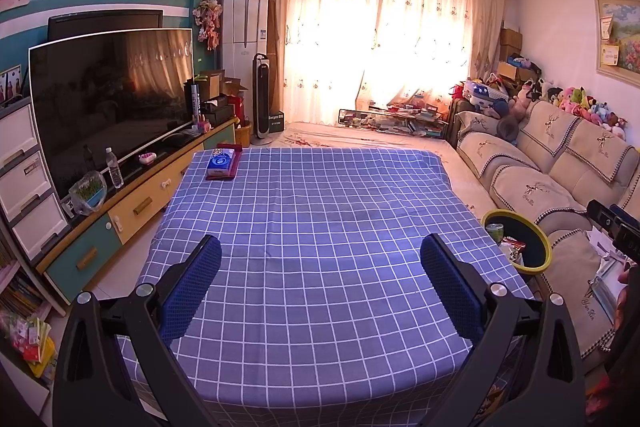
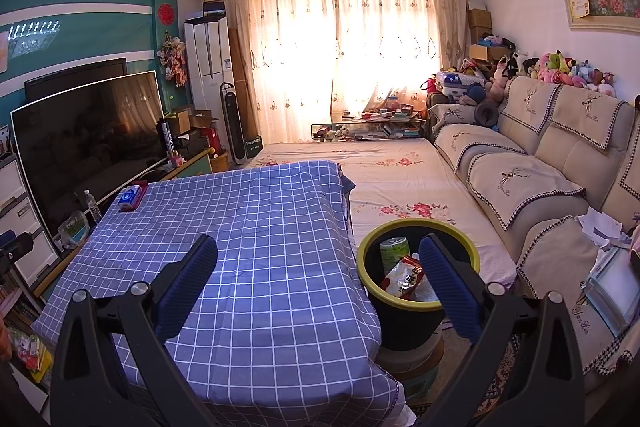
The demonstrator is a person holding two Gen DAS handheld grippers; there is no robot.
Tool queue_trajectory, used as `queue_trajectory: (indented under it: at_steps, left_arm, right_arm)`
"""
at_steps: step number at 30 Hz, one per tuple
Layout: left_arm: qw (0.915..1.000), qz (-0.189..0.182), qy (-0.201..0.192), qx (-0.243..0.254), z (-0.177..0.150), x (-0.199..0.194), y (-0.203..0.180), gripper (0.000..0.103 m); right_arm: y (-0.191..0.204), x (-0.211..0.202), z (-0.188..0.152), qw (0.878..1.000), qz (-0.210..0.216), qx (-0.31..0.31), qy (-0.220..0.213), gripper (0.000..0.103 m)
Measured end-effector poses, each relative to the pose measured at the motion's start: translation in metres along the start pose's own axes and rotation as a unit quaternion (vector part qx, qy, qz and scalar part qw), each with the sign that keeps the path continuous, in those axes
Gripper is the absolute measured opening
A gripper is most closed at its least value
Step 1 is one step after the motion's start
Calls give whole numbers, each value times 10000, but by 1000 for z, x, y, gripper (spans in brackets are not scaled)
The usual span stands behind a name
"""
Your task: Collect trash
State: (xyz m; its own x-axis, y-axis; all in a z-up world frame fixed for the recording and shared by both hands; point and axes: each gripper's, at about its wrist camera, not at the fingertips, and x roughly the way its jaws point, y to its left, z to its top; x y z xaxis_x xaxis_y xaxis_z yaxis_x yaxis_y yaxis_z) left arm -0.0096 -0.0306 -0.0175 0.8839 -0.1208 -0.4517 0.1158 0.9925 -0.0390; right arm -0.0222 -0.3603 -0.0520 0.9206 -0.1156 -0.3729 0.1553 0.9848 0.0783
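A black trash bin with a yellow-green rim (image 2: 416, 227) stands beside the table's right edge; it also shows in the left wrist view (image 1: 538, 269). Inside it lie a green can (image 2: 394, 253), a red and white snack wrapper (image 2: 402, 277) and a paper piece. My right gripper (image 2: 320, 267) is open and empty, its right finger (image 2: 450, 287) in front of the bin. My left gripper (image 1: 320, 267) is open and empty above the table covered in a blue checked cloth (image 1: 320, 211). A blue tissue pack (image 1: 221, 161) lies on a red tray at the table's far left corner.
A TV (image 1: 112, 95) on a low cabinet (image 1: 132, 211) runs along the left, with a water bottle (image 1: 114, 167). A beige sofa (image 2: 532, 179) lines the right, papers and a clear box (image 2: 612, 287) on it. A floral-sheeted bed (image 2: 384, 163) lies beyond the table.
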Motion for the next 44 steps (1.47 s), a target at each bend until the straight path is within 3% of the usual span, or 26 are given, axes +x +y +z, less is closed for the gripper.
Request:
queue_trajectory:
  at_steps: [26,31,38,44]
  left_arm:
    - [10000,-14,46,49,0,8,-4,98]
    - [9998,-177,33,-86,3,17,1,98]
    - [9996,92,265,22,15,59,14,98]
    - [9954,566,745,180,33,152,40,98]
  right_arm:
    - [0,4,-5,10000,19,3,57,96]
    - [0,8,-8,10000,24,6,88,96]
    - [8,27,-8,9996,15,-150,227,96]
    - [30,87,22,9981,302,-351,414,96]
